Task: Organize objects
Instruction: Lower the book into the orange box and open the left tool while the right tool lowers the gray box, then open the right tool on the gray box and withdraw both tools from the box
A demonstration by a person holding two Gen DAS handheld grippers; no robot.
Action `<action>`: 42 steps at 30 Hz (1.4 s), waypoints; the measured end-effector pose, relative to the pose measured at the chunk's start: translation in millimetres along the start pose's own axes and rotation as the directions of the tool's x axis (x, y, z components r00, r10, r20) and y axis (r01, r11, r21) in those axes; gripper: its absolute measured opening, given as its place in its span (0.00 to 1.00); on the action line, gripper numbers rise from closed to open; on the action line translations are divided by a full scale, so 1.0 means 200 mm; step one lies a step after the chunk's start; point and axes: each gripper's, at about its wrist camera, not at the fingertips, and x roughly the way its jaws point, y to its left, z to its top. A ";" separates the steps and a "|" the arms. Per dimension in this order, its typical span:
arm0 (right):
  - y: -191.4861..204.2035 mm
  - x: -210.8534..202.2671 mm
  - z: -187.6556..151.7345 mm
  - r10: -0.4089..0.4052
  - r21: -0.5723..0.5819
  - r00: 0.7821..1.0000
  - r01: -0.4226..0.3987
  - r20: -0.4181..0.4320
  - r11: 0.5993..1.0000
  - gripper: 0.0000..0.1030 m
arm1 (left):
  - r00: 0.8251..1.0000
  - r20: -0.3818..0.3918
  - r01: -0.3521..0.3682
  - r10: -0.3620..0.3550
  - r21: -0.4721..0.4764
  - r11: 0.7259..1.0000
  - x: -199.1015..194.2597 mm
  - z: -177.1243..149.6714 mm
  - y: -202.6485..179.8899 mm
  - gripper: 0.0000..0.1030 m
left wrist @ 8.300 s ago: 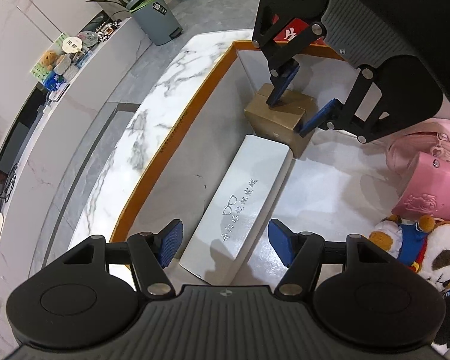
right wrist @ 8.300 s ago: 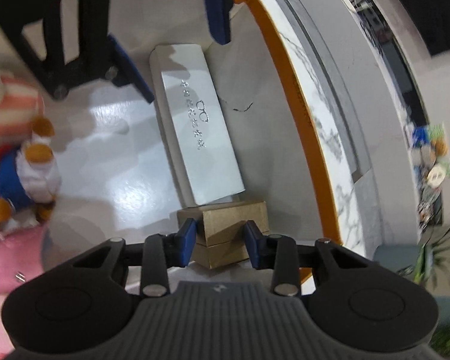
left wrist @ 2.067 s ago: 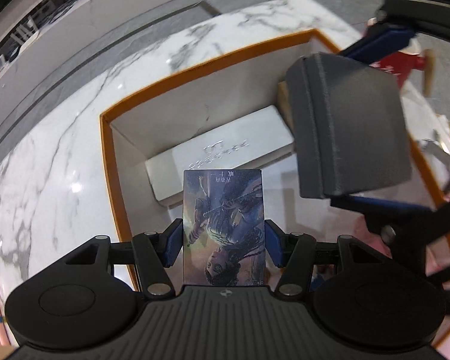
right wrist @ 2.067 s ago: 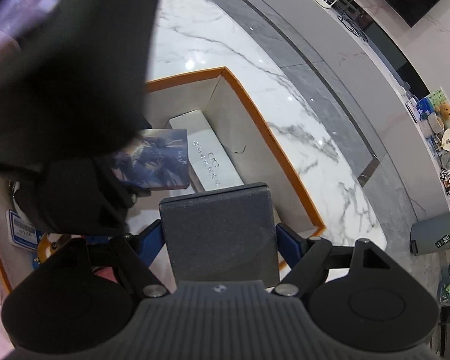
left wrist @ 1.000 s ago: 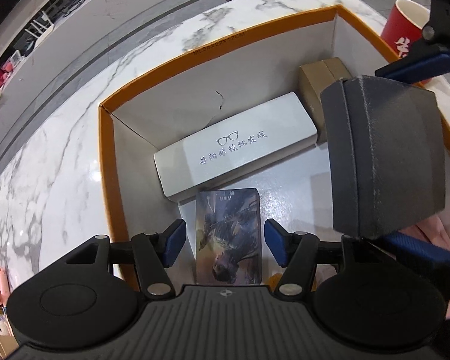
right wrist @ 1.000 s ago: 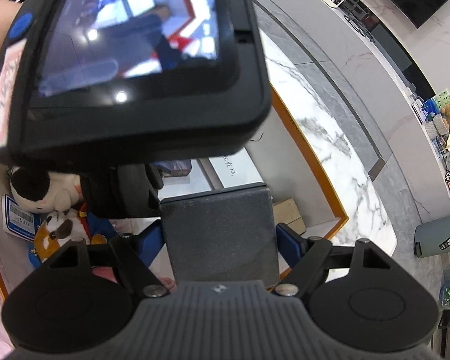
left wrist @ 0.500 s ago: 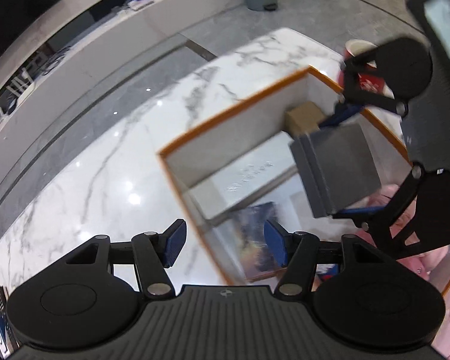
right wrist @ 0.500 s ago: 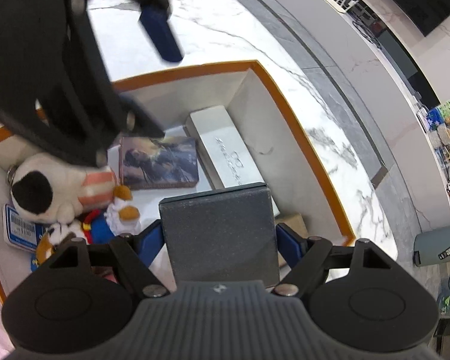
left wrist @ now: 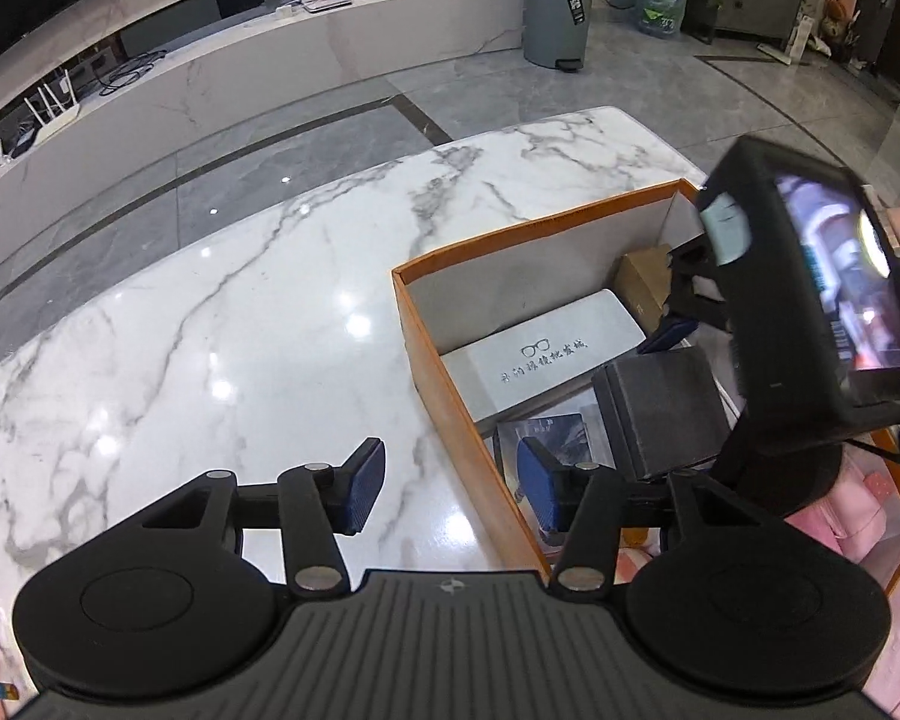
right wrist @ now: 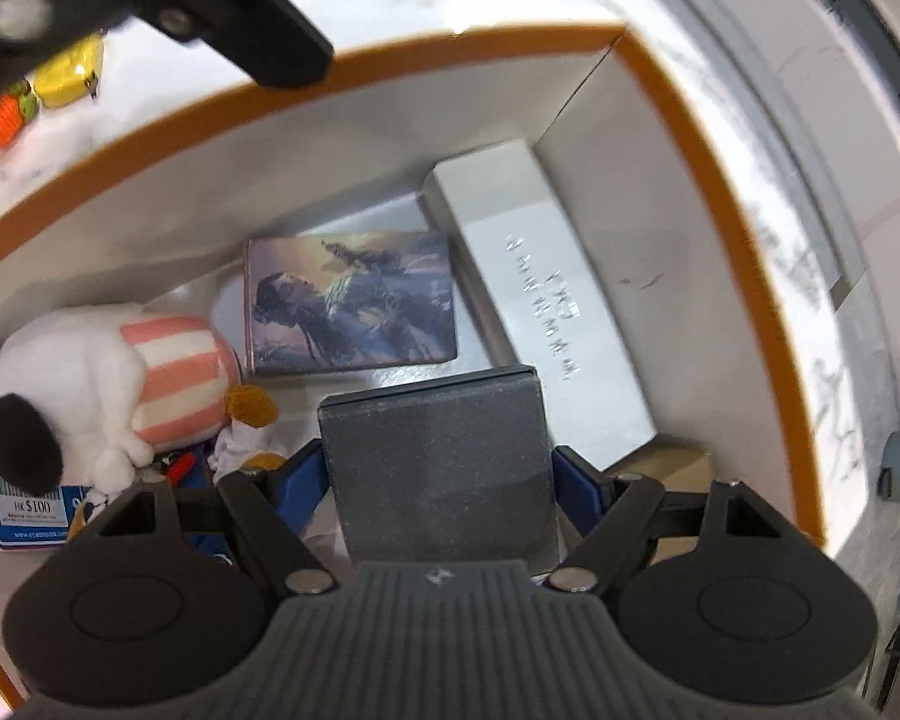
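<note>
Two grippers up: right gripper [right wrist: 441, 483] clamped on dark grey box [right wrist: 438, 468], pointing down into orange-rimmed box [right wrist: 744, 228], above picture card [right wrist: 351, 300] and white glasses case [right wrist: 540, 294]. Left gripper [left wrist: 450, 489] empty, jaws closing, over marble table [left wrist: 240, 312] at the box edge.

My left gripper [left wrist: 444, 489] is black, with ribbed housing, silver screws, round side discs and blue-padded fingers [left wrist: 366, 483].
</note>
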 end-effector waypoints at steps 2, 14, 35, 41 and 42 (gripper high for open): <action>0.00 0.03 0.02 0.008 -0.010 1.000 -0.008 -0.029 1.000 0.77 | 1.000 0.004 0.015 -0.015 -0.008 1.000 0.01 -0.01 0.02 0.55; 0.01 0.13 0.14 0.077 -0.038 0.994 -0.080 -0.084 0.996 0.77 | 0.993 0.019 0.114 -0.113 -0.082 0.990 0.01 -0.05 0.12 0.48; 0.07 0.11 0.06 0.137 -0.211 0.991 -0.133 0.004 0.968 0.79 | 0.995 0.027 0.103 -0.100 -0.105 0.989 0.00 -0.04 0.12 0.48; 0.00 0.02 0.03 0.140 -0.081 0.989 -0.136 0.050 0.987 0.87 | 0.994 0.026 0.108 -0.106 -0.097 0.989 -0.02 -0.05 0.09 0.48; -0.02 -0.01 0.01 0.147 -0.046 0.987 -0.144 0.069 0.988 0.87 | 0.994 0.028 0.111 -0.109 -0.096 0.989 -0.02 -0.05 0.09 0.48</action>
